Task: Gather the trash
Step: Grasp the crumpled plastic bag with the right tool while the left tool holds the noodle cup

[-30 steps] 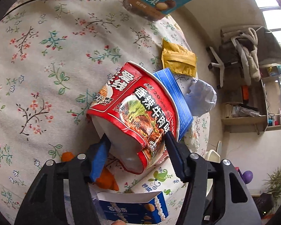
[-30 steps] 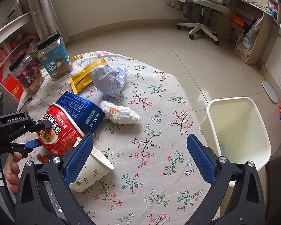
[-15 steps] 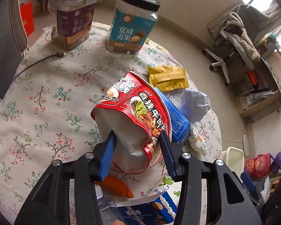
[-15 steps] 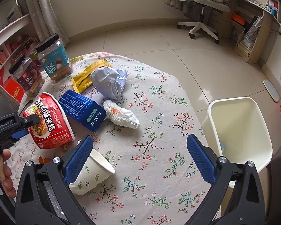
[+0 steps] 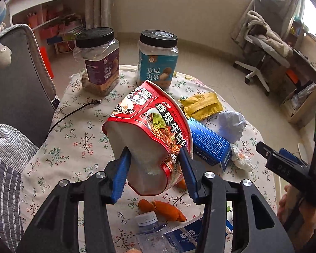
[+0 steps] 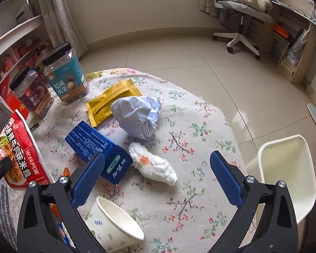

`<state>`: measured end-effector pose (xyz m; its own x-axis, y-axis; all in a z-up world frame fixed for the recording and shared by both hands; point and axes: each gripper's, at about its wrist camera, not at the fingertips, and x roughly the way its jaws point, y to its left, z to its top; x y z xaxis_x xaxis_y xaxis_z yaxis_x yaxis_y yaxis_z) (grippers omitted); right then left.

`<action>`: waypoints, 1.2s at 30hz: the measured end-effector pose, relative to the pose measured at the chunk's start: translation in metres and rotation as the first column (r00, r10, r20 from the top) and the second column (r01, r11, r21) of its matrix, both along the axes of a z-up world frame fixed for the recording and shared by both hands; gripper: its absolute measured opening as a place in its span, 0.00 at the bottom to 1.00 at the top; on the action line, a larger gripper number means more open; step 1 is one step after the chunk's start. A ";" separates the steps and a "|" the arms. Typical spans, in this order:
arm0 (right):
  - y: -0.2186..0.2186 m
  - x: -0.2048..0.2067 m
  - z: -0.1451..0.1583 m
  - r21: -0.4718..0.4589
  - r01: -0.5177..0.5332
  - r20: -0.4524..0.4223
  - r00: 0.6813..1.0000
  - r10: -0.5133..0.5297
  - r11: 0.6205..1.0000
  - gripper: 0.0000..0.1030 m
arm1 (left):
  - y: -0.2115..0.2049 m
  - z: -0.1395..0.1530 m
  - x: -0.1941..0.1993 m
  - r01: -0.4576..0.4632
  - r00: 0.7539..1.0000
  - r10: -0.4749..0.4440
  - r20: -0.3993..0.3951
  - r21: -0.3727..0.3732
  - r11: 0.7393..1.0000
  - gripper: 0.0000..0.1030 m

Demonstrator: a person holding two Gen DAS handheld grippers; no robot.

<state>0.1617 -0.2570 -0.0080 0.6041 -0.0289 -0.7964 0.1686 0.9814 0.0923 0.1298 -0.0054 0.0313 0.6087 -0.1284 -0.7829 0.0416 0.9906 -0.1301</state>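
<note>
The left gripper [image 5: 154, 166] is clamped on the red noodle cup [image 5: 151, 130], raised off the floral surface [image 6: 200, 113]. The right gripper [image 6: 155, 177] hangs with its jaws apart, holding nothing. The white bin [image 6: 284, 168] beside the surface looks empty, so collection seems barely begun: the blue box [image 6: 94, 143], yellow packet [image 6: 111, 99], crumpled paper [image 6: 137, 113], tissue wad [image 6: 153, 164] and paper cup [image 6: 113, 225] remain.
</note>
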 end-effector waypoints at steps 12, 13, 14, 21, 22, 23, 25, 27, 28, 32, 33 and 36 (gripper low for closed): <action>0.018 0.083 -0.044 0.042 -0.064 -0.111 0.991 0.068 0.997 0.82 | 0.009 0.000 0.012 -0.017 1.000 0.016 -0.015 -0.033 0.999 0.46; 0.019 0.087 -0.047 0.051 -0.070 -0.129 0.989 0.076 0.996 0.67 | 0.010 0.000 0.013 -0.018 1.000 0.017 -0.016 -0.034 0.999 0.46; 0.019 0.089 -0.050 0.058 -0.069 -0.149 0.986 0.077 0.996 0.53 | 0.011 -0.001 0.013 -0.020 1.000 0.019 -0.016 -0.032 0.999 0.46; 0.015 0.074 -0.034 0.090 -0.056 -0.089 0.994 0.064 0.994 0.48 | 0.016 0.001 0.014 -0.040 0.999 0.039 -0.012 -0.037 0.999 0.46; 0.016 0.072 -0.029 0.089 -0.059 -0.078 0.995 0.066 0.994 0.48 | 0.016 0.002 0.014 -0.041 0.999 0.040 -0.010 -0.038 0.998 0.46; 0.017 0.067 -0.024 0.089 -0.063 -0.065 0.995 0.069 0.994 0.48 | 0.016 0.003 0.013 -0.041 0.999 0.041 -0.008 -0.038 0.998 0.46; 0.020 0.059 -0.013 0.090 -0.075 -0.043 0.996 0.079 0.993 0.48 | 0.016 0.005 0.011 -0.043 0.999 0.043 0.001 -0.039 0.998 0.46; 0.025 0.048 0.000 0.072 -0.092 -0.017 0.996 0.093 0.993 0.48 | 0.016 0.008 0.010 -0.045 0.999 0.045 0.013 -0.032 0.998 0.46; 0.026 0.043 0.006 0.062 -0.101 -0.005 0.995 0.101 0.993 0.48 | 0.015 0.010 0.008 -0.046 0.999 0.047 0.022 -0.025 0.999 0.46; 0.033 0.019 0.029 0.047 -0.109 0.032 0.994 0.108 0.993 0.48 | 0.015 0.014 0.003 -0.050 0.998 0.051 0.041 -0.020 0.999 0.46; 0.034 0.013 0.034 0.047 -0.109 0.041 0.993 0.107 0.993 0.48 | 0.014 0.015 0.001 -0.050 0.998 0.051 0.045 -0.020 0.999 0.46; 0.032 -0.006 0.044 0.052 -0.101 0.056 0.994 0.098 0.994 0.48 | 0.011 0.017 -0.004 -0.041 0.998 0.042 0.056 -0.011 0.999 0.46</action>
